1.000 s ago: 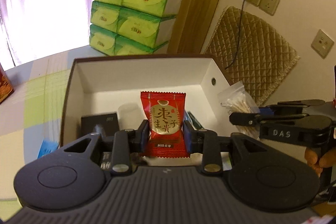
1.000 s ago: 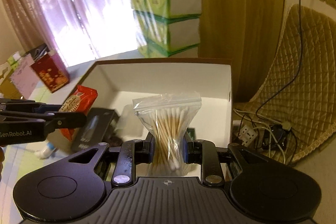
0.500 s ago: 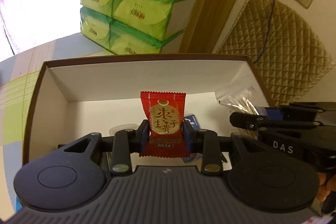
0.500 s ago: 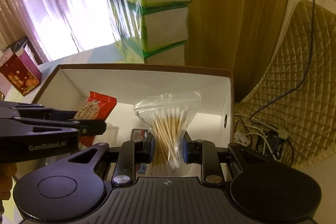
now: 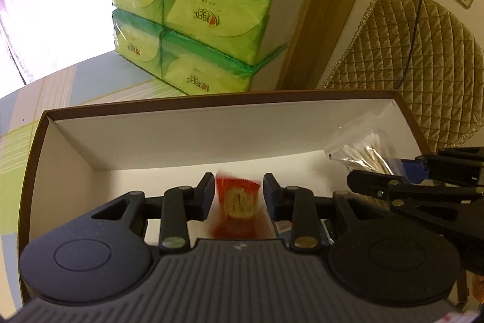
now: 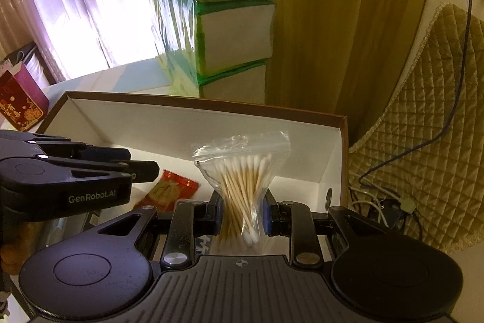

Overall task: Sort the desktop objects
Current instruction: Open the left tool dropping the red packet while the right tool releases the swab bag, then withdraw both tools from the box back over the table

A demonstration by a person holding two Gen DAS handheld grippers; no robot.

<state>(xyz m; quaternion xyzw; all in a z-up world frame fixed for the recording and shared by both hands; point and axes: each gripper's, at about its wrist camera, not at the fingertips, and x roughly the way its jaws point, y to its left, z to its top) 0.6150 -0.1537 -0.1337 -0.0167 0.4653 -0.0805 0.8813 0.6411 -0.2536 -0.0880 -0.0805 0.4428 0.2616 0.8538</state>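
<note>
Red sachet (image 5: 238,199) loose between parted jaws, dropping into the white box (image 5: 193,138)

Sachet is blurred, clear of both pads of the left gripper (image 5: 237,196), which stands open over the box floor. Cotton-swab bag (image 6: 245,186) is at 3 o'clock of it, clamped at its waist by the right gripper (image 6: 242,214), above the box. Advice: lower that bag nearer the floor, toward the 3 o'clock wall, before parting the jaws, avoiding the sachet

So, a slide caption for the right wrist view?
Right gripper pinches cotton swab bag over white box.
</note>
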